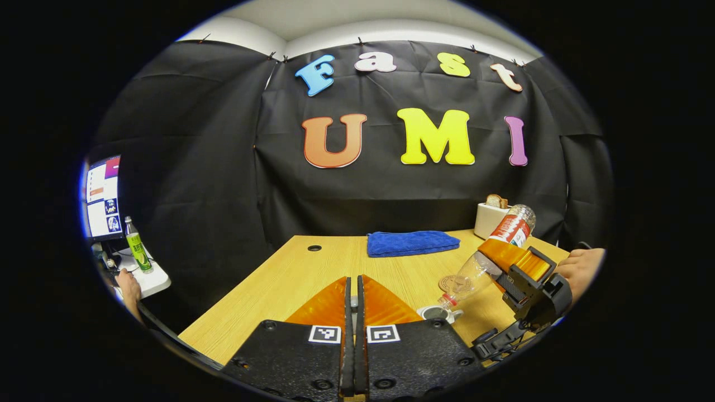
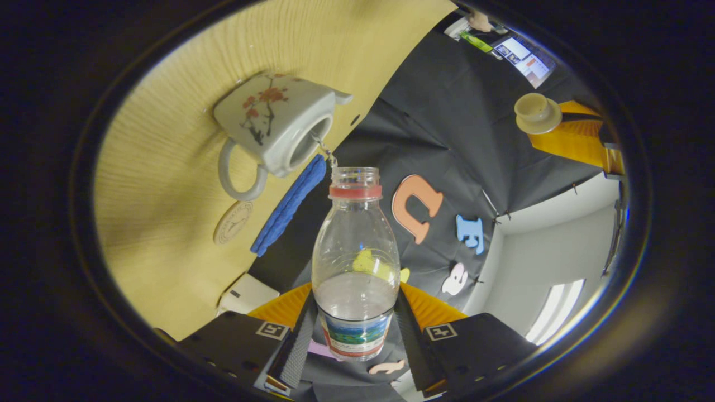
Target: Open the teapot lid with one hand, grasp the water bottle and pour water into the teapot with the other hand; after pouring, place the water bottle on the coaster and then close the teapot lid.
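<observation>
My right gripper (image 2: 356, 312) is shut on a clear water bottle (image 2: 356, 262) with a red neck ring, uncapped and partly full. The bottle (image 1: 491, 251) is tipped neck-down over the white teapot (image 1: 438, 314), and a thin stream of water (image 2: 329, 153) runs into the open teapot (image 2: 279, 128), which has a red blossom print. My left gripper (image 1: 353, 285) is shut, raised above the table's near edge to the left of the teapot. Seen from the right gripper view, the left gripper (image 2: 575, 139) pinches the teapot lid (image 2: 536, 111). A round coaster (image 1: 455, 283) lies just behind the teapot.
A folded blue cloth (image 1: 412, 243) lies on the wooden table (image 1: 290, 279) at the back. A white box (image 1: 490, 218) with bread stands at the back right corner. Off the table to the left are a monitor (image 1: 103, 195), a green bottle (image 1: 138, 245) and a person's hand (image 1: 128, 287).
</observation>
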`<move>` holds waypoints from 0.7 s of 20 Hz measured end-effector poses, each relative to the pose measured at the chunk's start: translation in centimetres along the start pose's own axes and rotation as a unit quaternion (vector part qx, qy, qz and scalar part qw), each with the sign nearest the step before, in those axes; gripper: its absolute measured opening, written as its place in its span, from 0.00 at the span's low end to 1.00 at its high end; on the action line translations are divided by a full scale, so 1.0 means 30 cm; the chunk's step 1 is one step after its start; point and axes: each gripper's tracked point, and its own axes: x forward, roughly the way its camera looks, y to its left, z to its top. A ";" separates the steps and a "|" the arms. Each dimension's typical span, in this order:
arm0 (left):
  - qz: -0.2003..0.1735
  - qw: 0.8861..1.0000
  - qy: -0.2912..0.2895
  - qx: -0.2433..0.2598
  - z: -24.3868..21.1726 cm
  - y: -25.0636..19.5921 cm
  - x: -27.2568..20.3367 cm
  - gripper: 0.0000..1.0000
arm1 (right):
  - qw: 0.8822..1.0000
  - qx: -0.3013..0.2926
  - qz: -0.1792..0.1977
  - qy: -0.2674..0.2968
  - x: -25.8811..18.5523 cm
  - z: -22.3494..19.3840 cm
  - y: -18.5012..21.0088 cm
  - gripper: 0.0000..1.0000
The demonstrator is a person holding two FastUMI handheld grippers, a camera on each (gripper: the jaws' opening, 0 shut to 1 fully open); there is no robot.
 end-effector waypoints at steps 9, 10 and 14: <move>-0.004 1.000 -0.004 0.001 0.010 -0.012 -0.005 0.03 | 0.999 -0.025 -0.026 0.000 -0.002 -0.023 -0.048 0.74; -0.008 1.000 -0.003 0.000 0.008 -0.016 -0.005 0.03 | 0.999 -0.025 -0.026 0.000 -0.002 -0.027 -0.048 0.75; -0.009 1.000 -0.003 -0.002 0.008 -0.021 -0.006 0.03 | 0.999 -0.026 -0.029 -0.002 0.001 -0.018 -0.051 0.75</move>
